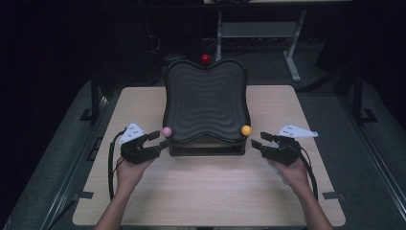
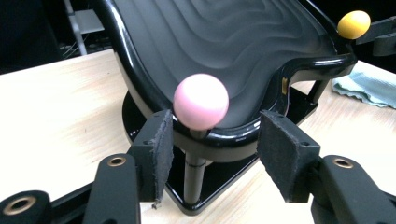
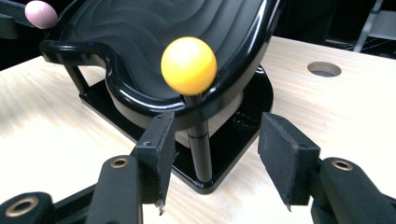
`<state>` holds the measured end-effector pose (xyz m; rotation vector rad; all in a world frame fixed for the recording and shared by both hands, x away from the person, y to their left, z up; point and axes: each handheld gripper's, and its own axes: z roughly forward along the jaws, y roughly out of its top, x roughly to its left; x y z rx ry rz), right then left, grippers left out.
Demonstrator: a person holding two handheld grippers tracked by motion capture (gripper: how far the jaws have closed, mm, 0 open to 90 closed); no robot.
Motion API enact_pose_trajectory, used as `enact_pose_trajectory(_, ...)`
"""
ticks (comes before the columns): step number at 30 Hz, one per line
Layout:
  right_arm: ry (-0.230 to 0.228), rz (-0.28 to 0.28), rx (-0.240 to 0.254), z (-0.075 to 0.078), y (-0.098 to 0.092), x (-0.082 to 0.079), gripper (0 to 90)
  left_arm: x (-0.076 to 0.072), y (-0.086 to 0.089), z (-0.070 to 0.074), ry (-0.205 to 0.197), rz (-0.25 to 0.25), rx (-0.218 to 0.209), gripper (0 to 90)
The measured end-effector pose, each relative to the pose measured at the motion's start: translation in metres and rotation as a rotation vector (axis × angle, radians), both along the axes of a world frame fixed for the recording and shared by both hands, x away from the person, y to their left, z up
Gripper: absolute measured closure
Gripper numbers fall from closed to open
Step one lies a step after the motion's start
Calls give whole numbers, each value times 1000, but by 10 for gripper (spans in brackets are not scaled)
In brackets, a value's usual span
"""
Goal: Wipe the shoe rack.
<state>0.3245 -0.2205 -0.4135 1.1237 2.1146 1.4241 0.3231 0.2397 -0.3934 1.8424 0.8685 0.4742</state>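
Observation:
A black tray [image 1: 206, 96] with a rippled surface sits tilted on a black stand in the middle of the wooden table. At its near left corner a pink ball [image 1: 166, 132] tops a thin post, and a yellow ball [image 1: 246, 130] tops another at the near right corner. My left gripper [image 1: 159, 139] is open just left of the pink ball [image 2: 201, 101], which stands above and between the pads [image 2: 156, 144] without touching them. To the right of the yellow ball [image 3: 188, 65], my right gripper [image 1: 261, 140] is also open, its pads [image 3: 285, 149] apart from the post [image 3: 201, 149].
A red ball [image 1: 206, 59] stands at the tray's far edge. A teal cloth [image 2: 369, 84] lies on the table near the tray's right side. A round hole [image 3: 324, 69] is cut in the tabletop. Dark floor and a desk frame [image 1: 292, 48] lie beyond the table.

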Motion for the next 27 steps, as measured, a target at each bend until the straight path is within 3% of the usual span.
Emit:
enact_pose_trajectory(6,20,-8,-5,-6,-5,-3,454,-3,4,-3,14,-2,35,436)
enact_pose_trajectory(9,32,-6,-12,-11,-6,-4,451,-6,7,-4,7,4,34,426)
enact_pose_trajectory(27,93,-29,-13,-33,-23,-16,420,-15,24,-24,53,30,60,375)
